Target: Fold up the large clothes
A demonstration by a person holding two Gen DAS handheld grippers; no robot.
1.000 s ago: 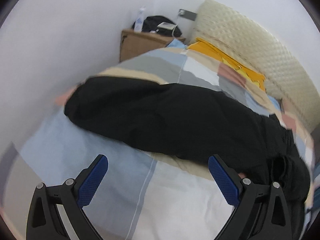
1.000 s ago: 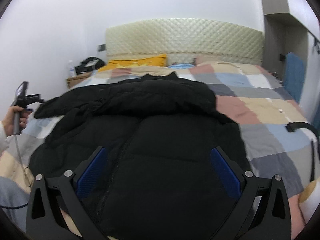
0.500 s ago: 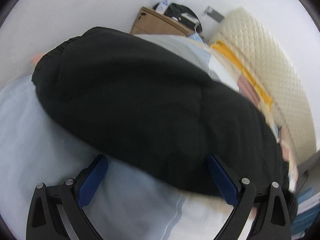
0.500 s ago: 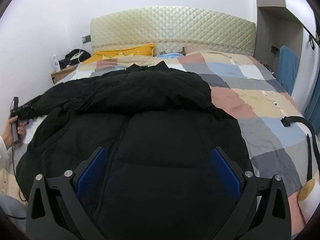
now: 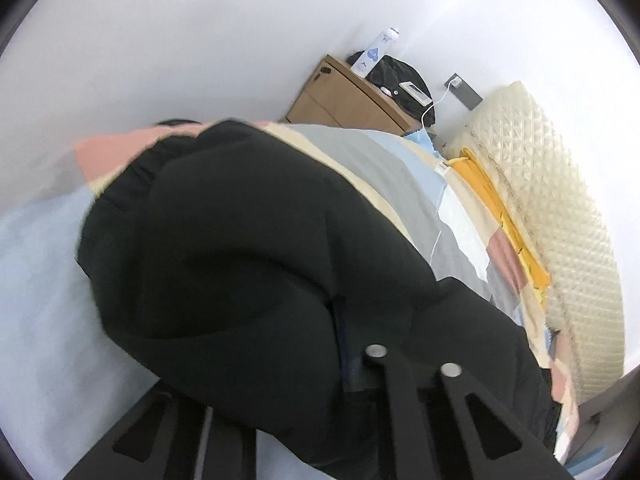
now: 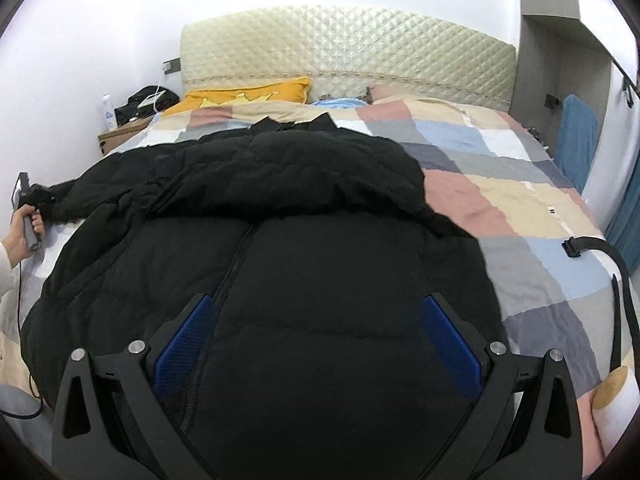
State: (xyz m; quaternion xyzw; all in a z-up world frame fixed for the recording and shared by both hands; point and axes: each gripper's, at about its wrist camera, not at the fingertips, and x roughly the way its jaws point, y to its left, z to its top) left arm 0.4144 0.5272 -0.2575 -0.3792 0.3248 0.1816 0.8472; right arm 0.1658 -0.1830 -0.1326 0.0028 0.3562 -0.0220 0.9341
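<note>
A large black puffer jacket lies spread on the patchwork bedspread, zipper up. Its left sleeve stretches toward the bed's left edge. My left gripper is shut on that sleeve, and the sleeve bulges over and hides the fingers. It shows far left in the right wrist view, held by a hand at the sleeve end. My right gripper is open, its blue pads spread above the jacket's lower front, holding nothing.
A quilted cream headboard and a yellow pillow are at the far end. A wooden nightstand with a bottle and black bag stands left of the bed. A black strap lies on the right edge.
My left gripper moved in onto the sleeve and closed on it; it was open before. My right gripper has moved slightly nearer over the jacket and stays open.
</note>
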